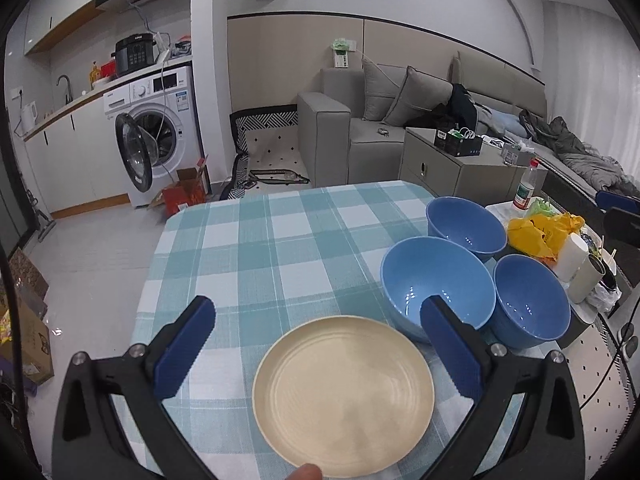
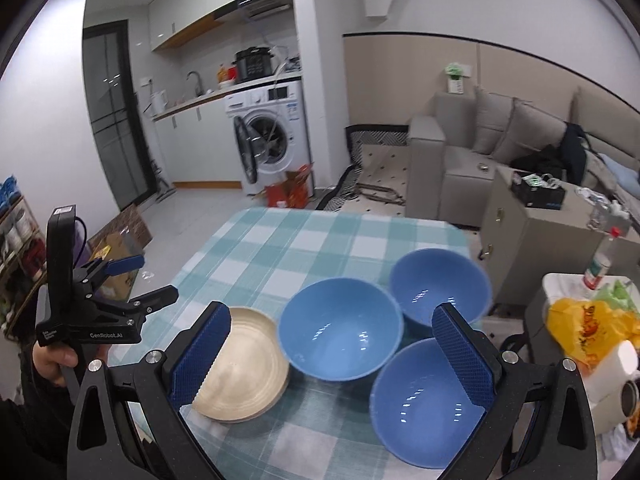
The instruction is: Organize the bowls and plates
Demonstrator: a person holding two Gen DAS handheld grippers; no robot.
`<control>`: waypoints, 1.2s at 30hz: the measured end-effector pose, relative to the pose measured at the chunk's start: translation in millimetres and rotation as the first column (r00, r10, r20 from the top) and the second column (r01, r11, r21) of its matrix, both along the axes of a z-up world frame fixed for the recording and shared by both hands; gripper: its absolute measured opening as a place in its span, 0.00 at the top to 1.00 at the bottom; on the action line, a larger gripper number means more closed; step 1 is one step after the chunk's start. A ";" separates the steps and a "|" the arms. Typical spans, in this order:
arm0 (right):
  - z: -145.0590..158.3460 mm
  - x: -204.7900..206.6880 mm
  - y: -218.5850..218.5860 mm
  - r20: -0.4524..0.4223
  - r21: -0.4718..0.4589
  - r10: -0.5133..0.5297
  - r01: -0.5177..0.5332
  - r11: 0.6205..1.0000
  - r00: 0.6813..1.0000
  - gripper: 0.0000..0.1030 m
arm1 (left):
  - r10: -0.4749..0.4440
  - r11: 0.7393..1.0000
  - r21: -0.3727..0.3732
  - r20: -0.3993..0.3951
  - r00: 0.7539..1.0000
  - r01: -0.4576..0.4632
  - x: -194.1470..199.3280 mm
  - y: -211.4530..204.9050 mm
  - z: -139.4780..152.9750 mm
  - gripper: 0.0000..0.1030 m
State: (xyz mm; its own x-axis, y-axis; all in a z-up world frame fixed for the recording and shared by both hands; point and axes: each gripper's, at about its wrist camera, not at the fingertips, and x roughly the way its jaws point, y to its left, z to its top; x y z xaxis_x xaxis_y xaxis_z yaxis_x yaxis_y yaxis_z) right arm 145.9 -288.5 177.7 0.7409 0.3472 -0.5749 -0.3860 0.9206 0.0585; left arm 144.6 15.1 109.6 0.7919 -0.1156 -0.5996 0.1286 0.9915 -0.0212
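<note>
So going left to right: over on the left side of the room there's a kitchen counter with a washing machine [image 1: 154, 136] under it, door hanging open, and a red cardboard box [image 1: 186, 196] on the floor just beside it. The table [image 1: 256, 248] has a teal and white checked cloth, bare across its left and middle part. The left gripper [image 1: 316, 344] hangs above the near edge with its jaws spread wide, nothing between the pads, and the cream plate [image 1: 344, 408] lies flat on the cloth right below it. Just right of the plate are three blue bowls [image 1: 438, 280] bunched together, all upright, looking close enough to touch each other. The right gripper [image 2: 332, 354] is also gaping wide and empty, up over the bowls. Past the table's right edge there's a yellow plastic bag [image 1: 540, 232], a bottle with a red cap [image 1: 526, 190] and some clutter, crowding the bowl side. Behind that, a grey sofa [image 1: 360, 136] with cushions and clothes dumped on it.
</note>
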 end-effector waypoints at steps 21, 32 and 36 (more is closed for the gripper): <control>32.5 33.3 -77.8 -0.002 -0.049 -0.174 0.174 0.983 0.985 0.00 | -0.070 0.998 0.010 0.032 0.997 0.069 79.2 -69.8 34.5 0.00; 3.6 81.2 -101.4 -0.058 -0.024 -0.262 0.261 0.965 0.963 0.00 | -0.136 0.990 0.029 -0.006 0.991 0.136 137.9 -99.9 21.8 0.00; -3.0 98.1 -108.2 -0.075 -0.029 -0.287 0.285 0.958 0.955 0.00 | -0.159 0.987 0.032 -0.022 0.987 0.159 159.0 -110.2 17.7 0.00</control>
State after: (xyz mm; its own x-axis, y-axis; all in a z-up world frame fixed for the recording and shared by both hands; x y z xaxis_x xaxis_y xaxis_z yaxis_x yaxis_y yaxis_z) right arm 244.0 -396.6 174.7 0.7606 0.1163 -0.6388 -0.1012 0.9930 0.0603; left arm 303.6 -95.1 127.4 0.7534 -0.2187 -0.6201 0.2847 0.9586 0.0077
